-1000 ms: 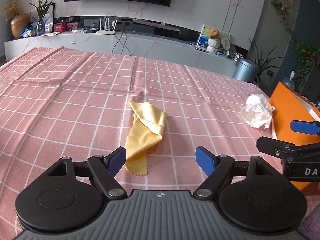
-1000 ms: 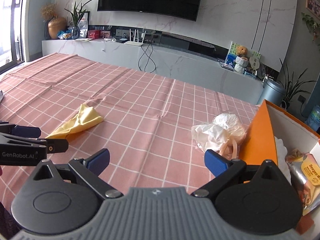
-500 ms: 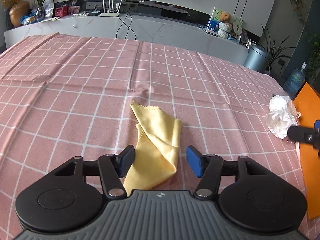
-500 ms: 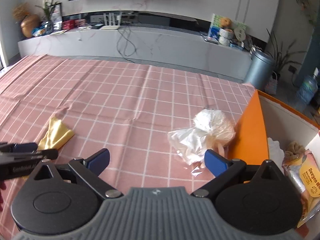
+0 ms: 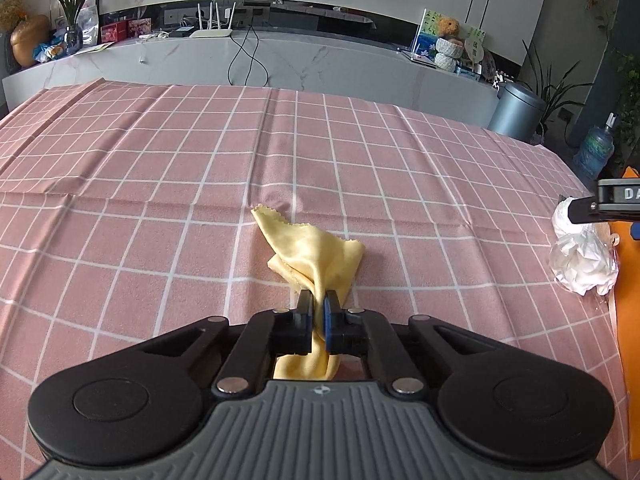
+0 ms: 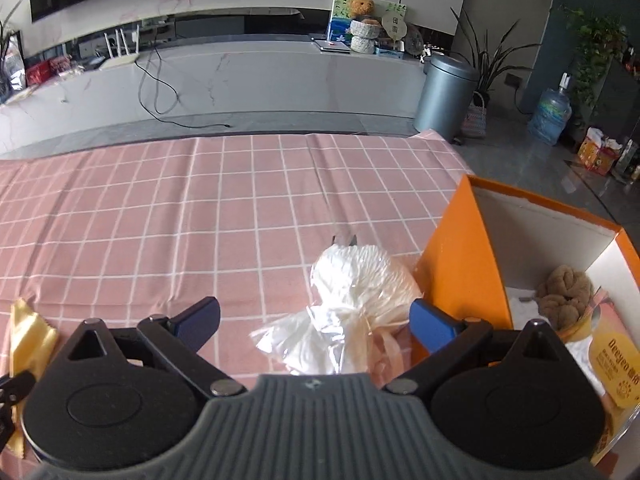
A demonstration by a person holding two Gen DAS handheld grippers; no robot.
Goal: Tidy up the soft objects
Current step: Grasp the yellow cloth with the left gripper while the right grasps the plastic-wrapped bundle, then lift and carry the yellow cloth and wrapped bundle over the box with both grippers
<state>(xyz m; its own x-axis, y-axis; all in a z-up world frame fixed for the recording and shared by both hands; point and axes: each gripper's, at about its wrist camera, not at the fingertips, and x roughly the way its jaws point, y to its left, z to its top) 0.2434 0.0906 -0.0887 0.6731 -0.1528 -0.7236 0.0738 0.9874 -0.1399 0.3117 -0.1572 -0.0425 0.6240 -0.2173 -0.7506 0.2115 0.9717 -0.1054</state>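
A yellow cloth (image 5: 316,256) lies crumpled on the pink checked tablecloth (image 5: 160,208). My left gripper (image 5: 318,312) is shut on its near end, the fabric pinched between the blue pads. The cloth also shows at the left edge of the right wrist view (image 6: 28,336). My right gripper (image 6: 314,322) is open and straddles a crumpled white plastic bag (image 6: 352,304) that lies against the orange box (image 6: 460,264). The bag also shows at the right of the left wrist view (image 5: 580,256).
The orange box's white inside (image 6: 560,256) holds a brown soft toy (image 6: 564,292) and a snack packet (image 6: 616,364). A grey bin (image 6: 444,96) and a water bottle (image 6: 550,114) stand on the floor beyond the table's far edge.
My left gripper has gone forward over the yellow cloth and shut on it. My right gripper has moved forward and right until the white bag sits between its open fingers.
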